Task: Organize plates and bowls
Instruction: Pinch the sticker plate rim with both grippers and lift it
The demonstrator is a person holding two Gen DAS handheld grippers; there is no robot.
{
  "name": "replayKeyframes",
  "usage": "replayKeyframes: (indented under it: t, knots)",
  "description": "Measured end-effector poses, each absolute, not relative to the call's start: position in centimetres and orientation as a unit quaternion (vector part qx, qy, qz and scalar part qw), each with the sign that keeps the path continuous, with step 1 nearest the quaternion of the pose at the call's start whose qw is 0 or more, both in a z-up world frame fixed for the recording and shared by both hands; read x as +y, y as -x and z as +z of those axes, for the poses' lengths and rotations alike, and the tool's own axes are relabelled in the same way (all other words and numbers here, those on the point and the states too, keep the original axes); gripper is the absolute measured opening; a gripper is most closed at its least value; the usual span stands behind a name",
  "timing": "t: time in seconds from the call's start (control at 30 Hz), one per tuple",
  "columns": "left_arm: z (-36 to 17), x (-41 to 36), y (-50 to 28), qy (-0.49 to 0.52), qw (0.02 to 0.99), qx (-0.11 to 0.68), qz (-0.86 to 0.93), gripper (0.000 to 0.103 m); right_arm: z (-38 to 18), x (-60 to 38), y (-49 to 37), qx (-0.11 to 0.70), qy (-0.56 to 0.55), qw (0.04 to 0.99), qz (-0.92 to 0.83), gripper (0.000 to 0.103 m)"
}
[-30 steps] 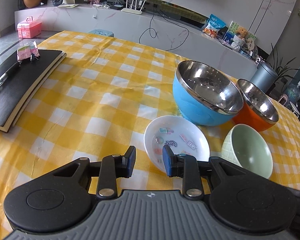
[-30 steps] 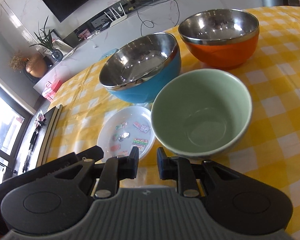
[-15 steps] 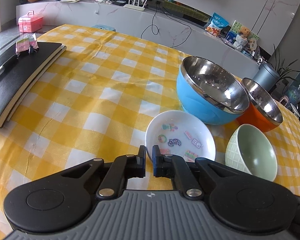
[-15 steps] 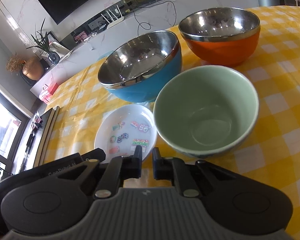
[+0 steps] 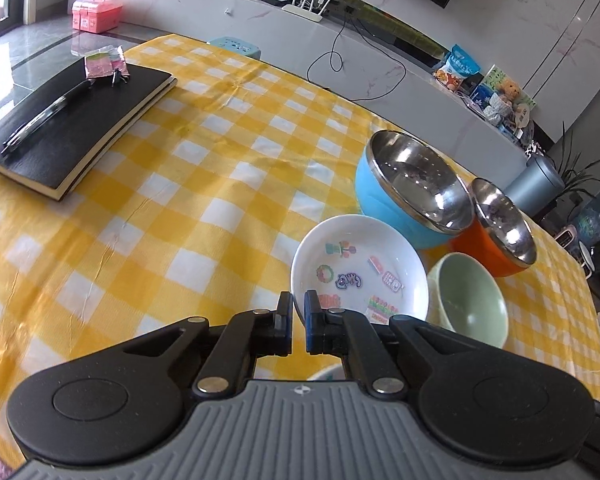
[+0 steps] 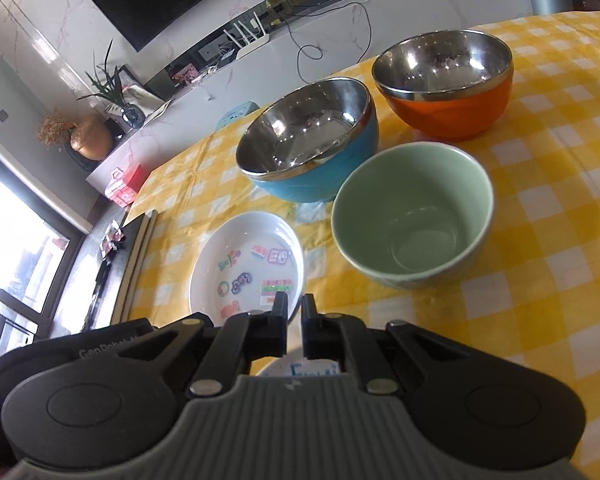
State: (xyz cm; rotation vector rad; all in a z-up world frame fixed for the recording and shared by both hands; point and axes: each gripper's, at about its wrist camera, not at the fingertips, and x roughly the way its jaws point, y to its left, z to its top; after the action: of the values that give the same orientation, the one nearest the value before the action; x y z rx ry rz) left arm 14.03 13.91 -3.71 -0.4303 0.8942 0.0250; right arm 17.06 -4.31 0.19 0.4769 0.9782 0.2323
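My left gripper (image 5: pixel 298 310) is shut on the near left rim of a small white plate (image 5: pixel 360 256) with coloured stickers inside; one pad sits outside the rim, the other inside. Behind the plate stand a blue steel-lined bowl (image 5: pixel 412 184) and an orange one (image 5: pixel 500 220). A pale green bowl (image 5: pixel 472 300) sits right beside the plate. In the right wrist view my right gripper (image 6: pixel 294 306) is shut with nothing between its pads. It hangs just in front of the white plate (image 6: pixel 256 232) and the green bowl (image 6: pixel 416 208), with the blue bowl (image 6: pixel 308 128) and orange bowl (image 6: pixel 444 64) beyond.
A yellow checked cloth (image 5: pixel 180 200) covers the table. A black notebook (image 5: pixel 72 128) with a pen (image 5: pixel 44 120) on it lies at the far left. A white thing with blue lettering (image 6: pixel 312 368) shows under my right gripper, mostly hidden.
Both grippers went from open to shut, the left one closing on the plate's rim. Both hands then rose a little, and the left view rolled.
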Motion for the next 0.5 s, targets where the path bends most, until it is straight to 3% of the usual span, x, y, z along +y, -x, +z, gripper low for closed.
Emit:
replayKeyframes:
  t: [0.5]
  knots:
    - [-2.4,11.1,-8.0,0.215,0.871,0.442,0.007,0.005,2.0,-8.8,-11.0,0.497,-0.247,0.82,0.141,0.004]
